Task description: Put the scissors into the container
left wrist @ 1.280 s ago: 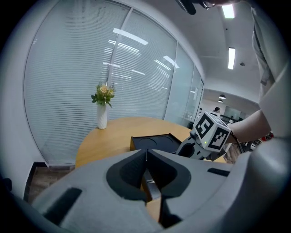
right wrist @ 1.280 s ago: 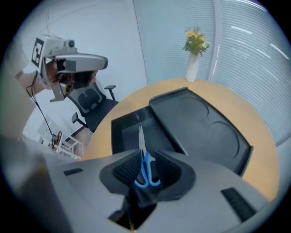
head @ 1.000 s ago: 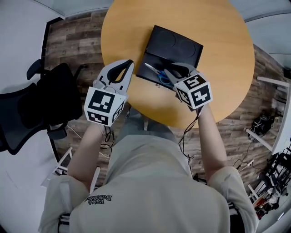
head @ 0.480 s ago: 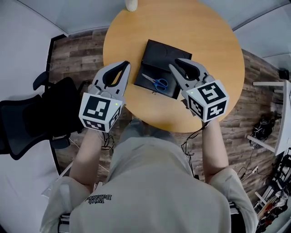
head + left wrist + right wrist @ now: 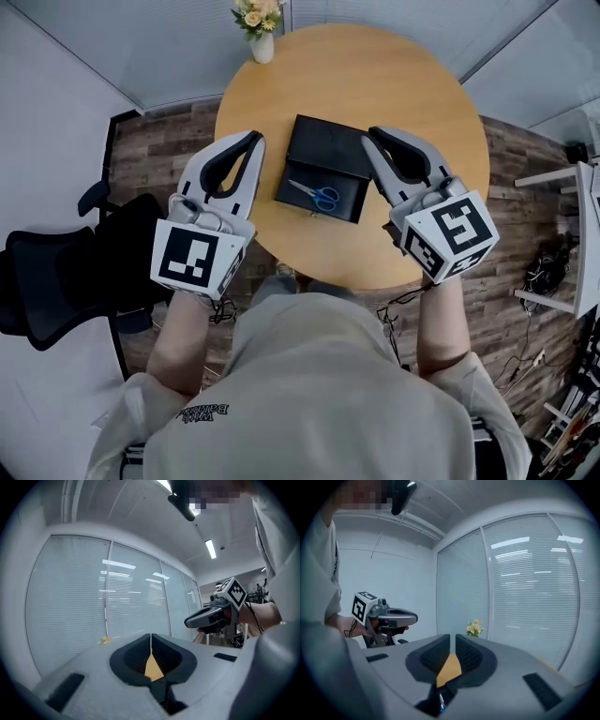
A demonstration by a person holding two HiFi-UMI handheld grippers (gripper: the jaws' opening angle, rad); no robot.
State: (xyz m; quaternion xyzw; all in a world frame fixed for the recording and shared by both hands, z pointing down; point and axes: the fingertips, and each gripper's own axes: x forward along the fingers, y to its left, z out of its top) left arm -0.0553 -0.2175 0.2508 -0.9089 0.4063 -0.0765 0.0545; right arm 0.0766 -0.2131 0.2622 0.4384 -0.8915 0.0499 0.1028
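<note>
The blue-handled scissors (image 5: pixel 319 195) lie inside the front half of an open black container (image 5: pixel 328 145) on the round wooden table (image 5: pixel 375 75). My left gripper (image 5: pixel 255 137) is held above the table's left edge, just left of the container. Its jaws are shut and hold nothing (image 5: pixel 150 637). To the right of the container, my right gripper (image 5: pixel 373 133) is held up with its jaws nearly together, only a thin slit between them, and nothing in it (image 5: pixel 453 638). Neither gripper touches the container. Each gripper view shows the other gripper (image 5: pixel 211 616) (image 5: pixel 389 616) across from it.
A small vase of flowers (image 5: pixel 259 23) stands at the table's far edge and also shows in the right gripper view (image 5: pixel 474 627). A black office chair (image 5: pixel 66 272) stands on the left. Cables and equipment (image 5: pixel 553 262) lie on the floor at the right. Blinds cover the glass walls.
The right gripper has lifted away from the scissors and drawn back to the right; the scissors stay in the container. The left gripper has risen slightly. The head view now takes in more of the table.
</note>
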